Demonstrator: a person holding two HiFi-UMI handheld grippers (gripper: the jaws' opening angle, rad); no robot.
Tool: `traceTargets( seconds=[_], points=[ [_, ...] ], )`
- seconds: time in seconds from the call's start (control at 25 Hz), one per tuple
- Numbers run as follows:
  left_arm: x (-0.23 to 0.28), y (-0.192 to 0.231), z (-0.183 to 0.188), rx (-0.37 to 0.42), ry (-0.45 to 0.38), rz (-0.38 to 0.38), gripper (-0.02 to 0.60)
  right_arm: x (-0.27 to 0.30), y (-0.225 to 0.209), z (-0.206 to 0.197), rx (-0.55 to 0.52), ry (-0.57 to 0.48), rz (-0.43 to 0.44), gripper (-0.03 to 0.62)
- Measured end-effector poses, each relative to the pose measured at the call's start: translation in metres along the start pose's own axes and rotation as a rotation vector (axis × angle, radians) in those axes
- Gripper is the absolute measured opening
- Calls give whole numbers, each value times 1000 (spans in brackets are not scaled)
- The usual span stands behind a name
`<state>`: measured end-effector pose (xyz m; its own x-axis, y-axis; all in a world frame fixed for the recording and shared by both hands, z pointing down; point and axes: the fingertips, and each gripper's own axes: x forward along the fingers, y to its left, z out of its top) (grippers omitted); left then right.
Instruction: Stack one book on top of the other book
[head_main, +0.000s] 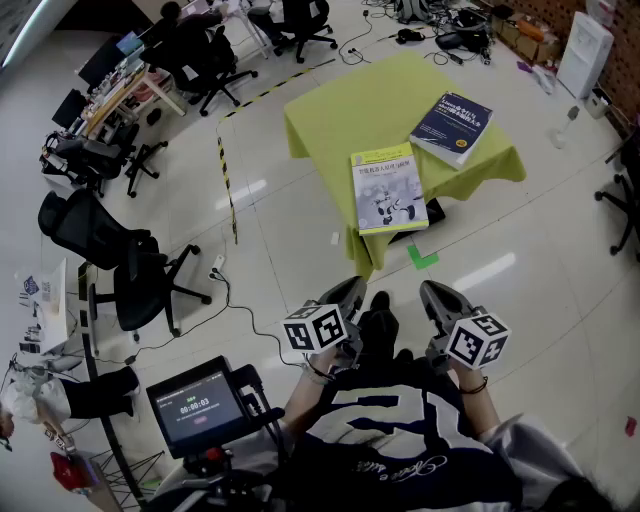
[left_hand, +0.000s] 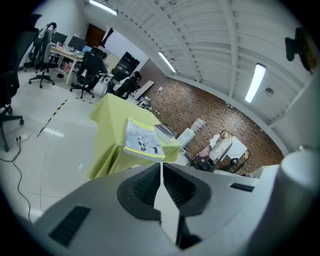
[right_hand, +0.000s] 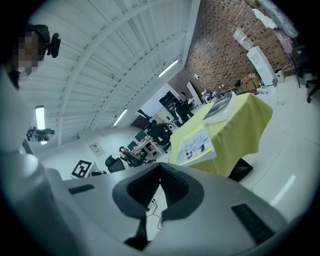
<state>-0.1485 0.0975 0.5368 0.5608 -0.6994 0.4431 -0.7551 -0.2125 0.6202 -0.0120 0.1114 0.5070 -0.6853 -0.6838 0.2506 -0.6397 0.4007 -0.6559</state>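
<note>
Two books lie on a table under a yellow-green cloth (head_main: 340, 115). The white book with a yellow edge (head_main: 388, 188) sits at the near edge, partly overhanging it. The dark blue book (head_main: 452, 126) lies at the far right corner. My left gripper (head_main: 352, 292) and right gripper (head_main: 428, 293) are held close to the person's body, well short of the table, both shut and empty. In the left gripper view the white book (left_hand: 143, 139) shows ahead above the shut jaws (left_hand: 161, 170), with the blue book (left_hand: 165, 131) behind it. The right gripper view shows the white book (right_hand: 195, 145) beyond its shut jaws (right_hand: 160, 171).
Office chairs (head_main: 120, 260) and desks (head_main: 120, 90) stand to the left, with cables (head_main: 240, 310) on the glossy floor. A black-and-yellow tape line (head_main: 226, 170) runs left of the table. A tripod-mounted screen (head_main: 196, 408) is at my lower left. Boxes (head_main: 530, 35) line the far wall.
</note>
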Motion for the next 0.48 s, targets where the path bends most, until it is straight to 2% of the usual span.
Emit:
traceTargets(
  seconds=[0.12, 0.2, 0.32, 0.4, 0.48],
  points=[
    [17, 22, 8, -25, 14, -3, 22, 15, -12, 2, -2, 2, -10, -5],
    [36, 38, 15, -56, 32, -8, 77, 31, -26, 10, -3, 6, -24, -5],
    [71, 65, 23, -144, 71, -21, 154, 58, -52, 26, -20, 26, -47, -5],
    [90, 84, 23, -191, 111, -25, 192, 75, -66, 33, -17, 50, -48, 84],
    [106, 102, 22, -213, 148, -22, 210, 90, -81, 37, 4, 65, -54, 122]
  ],
)
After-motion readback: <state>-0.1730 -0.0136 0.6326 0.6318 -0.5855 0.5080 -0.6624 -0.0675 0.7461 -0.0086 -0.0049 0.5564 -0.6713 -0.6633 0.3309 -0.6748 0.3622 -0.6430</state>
